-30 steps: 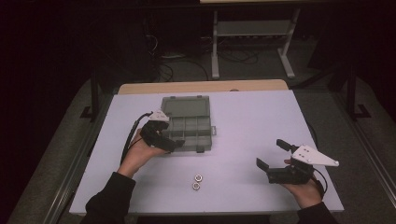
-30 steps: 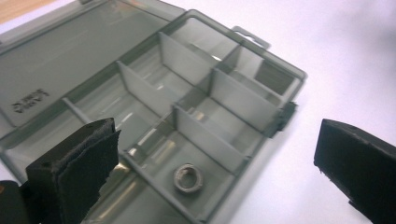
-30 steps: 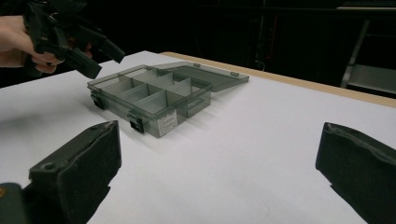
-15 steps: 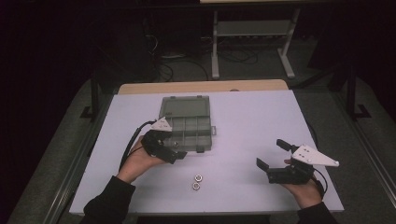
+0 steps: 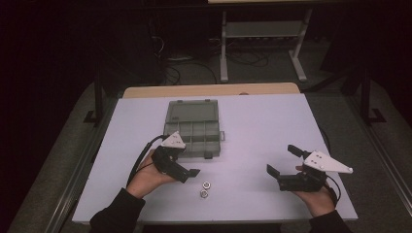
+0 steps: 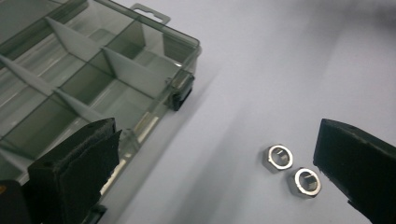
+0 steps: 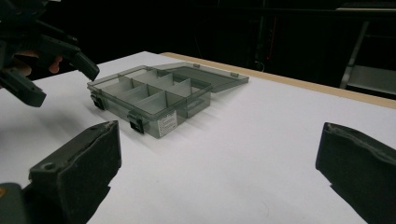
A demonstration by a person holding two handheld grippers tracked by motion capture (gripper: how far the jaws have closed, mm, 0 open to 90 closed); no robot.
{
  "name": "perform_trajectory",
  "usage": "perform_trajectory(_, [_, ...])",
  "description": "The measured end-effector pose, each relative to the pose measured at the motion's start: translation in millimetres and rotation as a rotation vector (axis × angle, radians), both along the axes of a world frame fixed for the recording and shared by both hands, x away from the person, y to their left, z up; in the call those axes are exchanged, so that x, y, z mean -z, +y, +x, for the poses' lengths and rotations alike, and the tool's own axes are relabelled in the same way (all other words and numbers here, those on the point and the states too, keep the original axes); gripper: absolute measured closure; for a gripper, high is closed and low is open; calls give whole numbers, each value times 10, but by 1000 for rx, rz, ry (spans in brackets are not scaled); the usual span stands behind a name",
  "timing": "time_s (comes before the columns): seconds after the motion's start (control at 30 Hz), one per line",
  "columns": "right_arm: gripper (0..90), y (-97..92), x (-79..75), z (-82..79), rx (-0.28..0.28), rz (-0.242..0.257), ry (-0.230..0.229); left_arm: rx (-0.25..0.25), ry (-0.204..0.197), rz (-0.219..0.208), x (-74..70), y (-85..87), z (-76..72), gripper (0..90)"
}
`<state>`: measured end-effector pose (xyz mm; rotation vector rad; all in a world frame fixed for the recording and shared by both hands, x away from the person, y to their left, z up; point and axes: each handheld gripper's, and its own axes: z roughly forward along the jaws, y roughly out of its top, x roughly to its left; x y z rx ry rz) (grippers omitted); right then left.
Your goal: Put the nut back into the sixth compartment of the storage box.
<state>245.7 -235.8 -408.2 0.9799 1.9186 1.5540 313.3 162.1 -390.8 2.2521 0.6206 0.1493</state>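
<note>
High view, change: the left gripper (image 5: 187, 171) has come away from the near edge of the organiser box (image 5: 193, 127) and moved toward the person and to the right; it now hangs just left of the two nuts (image 5: 205, 189).
High view, right side: the right gripper (image 5: 284, 167) has stayed where it was, near the table's (image 5: 272, 121) near right corner, held in the person's right hand (image 5: 318, 199).
High view, nuts: two small hex nuts lie side by side on the bare table in front of the box, close together.
High view, surfaces: the table top is flat, matt and pale lilac-white, with a wooden strip along its far edge.
Left gripper view, jaws: spread wide and holding nothing; the black pads look rough and foam-like.
Left gripper view, nuts: the nuts (image 6: 292, 169) are shiny metal, six-sided with round bores, lying flat just inside the right jaw.
Left gripper view, box: the organiser box (image 6: 88, 84) is smoky, see-through plastic, cut into compartments by thin dividers, with a dark latch on its front wall.
Right gripper view, jaws: parted wide, empty, above the plain table (image 7: 261, 140).
Right gripper view, box: the organiser box (image 7: 154, 95) stands open, its lid lying flat behind it; a small label sits on its front wall.
Right gripper view, other hand: the left gripper (image 7: 58, 77) hangs at the upper left, jaws apart.
</note>
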Motion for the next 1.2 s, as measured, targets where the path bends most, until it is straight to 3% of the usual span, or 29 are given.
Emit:
perform_trajectory(0.5, [0, -1, 0, -1, 0, 0, 0, 56, 31, 9, 152, -188, -114, 17])
perform_trajectory(1.2, [0, 5, 3, 3, -4, -7, -1, 136, 72, 10, 320, -322, -155, 423])
